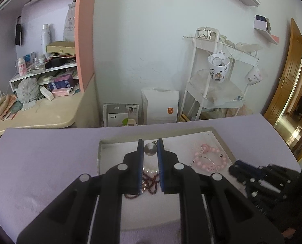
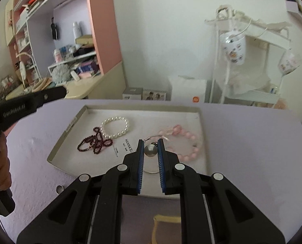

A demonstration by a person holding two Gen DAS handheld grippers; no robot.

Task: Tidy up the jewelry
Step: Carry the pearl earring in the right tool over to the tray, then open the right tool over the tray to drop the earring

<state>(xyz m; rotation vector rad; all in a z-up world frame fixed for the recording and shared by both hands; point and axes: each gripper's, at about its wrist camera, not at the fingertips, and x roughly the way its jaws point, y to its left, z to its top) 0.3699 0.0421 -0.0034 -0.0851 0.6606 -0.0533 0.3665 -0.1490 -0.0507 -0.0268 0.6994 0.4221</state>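
Jewelry lies in a flat white tray [image 2: 69,128] on the purple desk [image 2: 252,152]. In the tray's left part a white pearl bracelet [image 2: 115,127] touches a string of dark red beads [image 2: 94,141]. A pink bead bracelet [image 2: 183,142] lies in the right part. A thin silver hoop [image 2: 149,171] lies in the tray near the pink one. A small ring [image 2: 59,189] sits on the desk, just outside the tray's near left corner.

The right tool [image 2: 150,145] is over the near side of the tray. Its fingers are only a little apart. A small round silver ball [image 2: 151,150] fills the gap near the tips. I cannot tell if the tool pinches the ball or if the ball just lies below.

The left tool [image 1: 150,145] looks the same in its own view, with a silver ball [image 1: 150,149] filling the small gap, and I cannot tell there either. From the right view, the left tool sticks out over the far left edge of the desk, and a hand [image 2: 0,168] holds its grip.
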